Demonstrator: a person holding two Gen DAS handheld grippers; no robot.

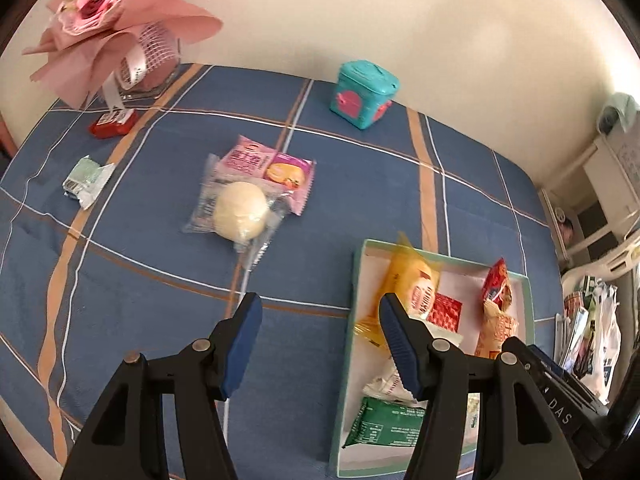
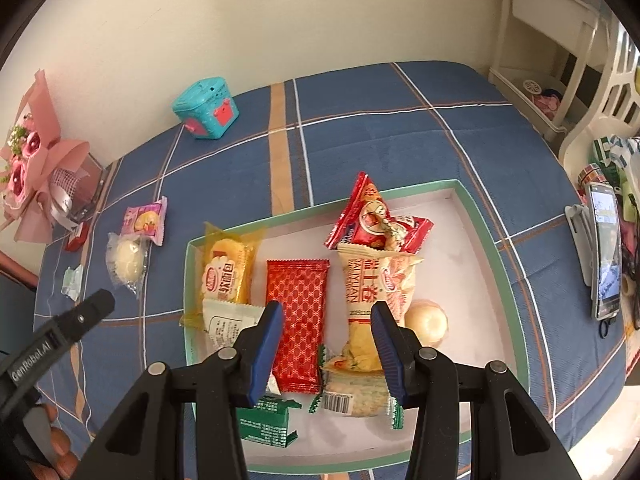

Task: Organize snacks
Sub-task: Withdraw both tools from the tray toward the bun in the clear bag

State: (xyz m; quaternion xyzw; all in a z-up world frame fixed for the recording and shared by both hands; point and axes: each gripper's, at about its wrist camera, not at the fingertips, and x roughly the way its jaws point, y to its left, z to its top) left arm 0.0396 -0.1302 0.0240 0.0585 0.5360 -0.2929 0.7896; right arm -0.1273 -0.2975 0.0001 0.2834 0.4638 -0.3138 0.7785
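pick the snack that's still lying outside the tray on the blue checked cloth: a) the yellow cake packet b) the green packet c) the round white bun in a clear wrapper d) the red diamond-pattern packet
c: the round white bun in a clear wrapper lies on the cloth left of the tray, next to a pink packet, while the red, yellow and green packets lie inside the tray.

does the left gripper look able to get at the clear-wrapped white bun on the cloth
Probably yes. The left gripper is open and empty, and bare cloth lies between it and the white bun, whose near side is uncovered.
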